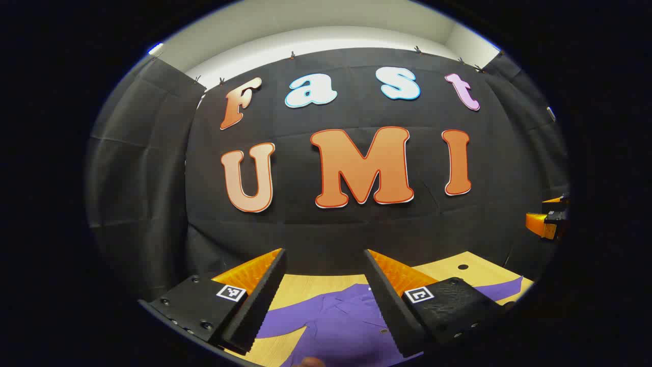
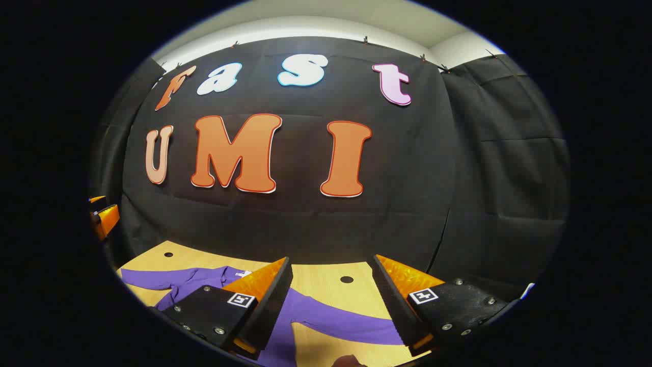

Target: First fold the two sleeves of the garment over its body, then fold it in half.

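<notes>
purple garment [image 1: 336,326] flat (sleeves spread), wooden table [image 2: 316,283]

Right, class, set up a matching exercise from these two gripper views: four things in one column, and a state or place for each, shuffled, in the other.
Things:
1. garment
2. table
3. left gripper
4. booth wall

States or places:
a. pale wood with small dark holes
b. purple, lying spread with its sleeves out
c. black cloth hung behind the table
d. open, fingers apart above the garment

Pairs: 1-b, 2-a, 3-d, 4-c
</notes>
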The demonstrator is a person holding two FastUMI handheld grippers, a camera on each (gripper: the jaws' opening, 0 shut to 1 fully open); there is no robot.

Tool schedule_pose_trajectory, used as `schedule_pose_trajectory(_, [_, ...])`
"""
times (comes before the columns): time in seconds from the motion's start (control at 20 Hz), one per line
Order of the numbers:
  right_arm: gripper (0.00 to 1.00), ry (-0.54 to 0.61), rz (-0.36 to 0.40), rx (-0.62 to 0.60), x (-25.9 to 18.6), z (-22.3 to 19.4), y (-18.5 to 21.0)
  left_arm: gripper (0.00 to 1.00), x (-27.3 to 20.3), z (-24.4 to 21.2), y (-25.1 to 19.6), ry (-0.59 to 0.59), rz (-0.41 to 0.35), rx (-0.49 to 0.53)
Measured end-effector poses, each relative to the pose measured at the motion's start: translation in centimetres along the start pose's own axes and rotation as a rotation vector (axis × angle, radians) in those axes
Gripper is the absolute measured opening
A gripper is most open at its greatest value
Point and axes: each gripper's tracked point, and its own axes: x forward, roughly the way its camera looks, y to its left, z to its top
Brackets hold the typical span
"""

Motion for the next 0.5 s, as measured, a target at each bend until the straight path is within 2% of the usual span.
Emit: schedule_pose_trajectory(0.5, [0.94,0.019,-0.070,-0.024,-0.12,-0.40,-0.20,0.97,-0.01,0.36,1.09,-0.030,-0.033,0.001])
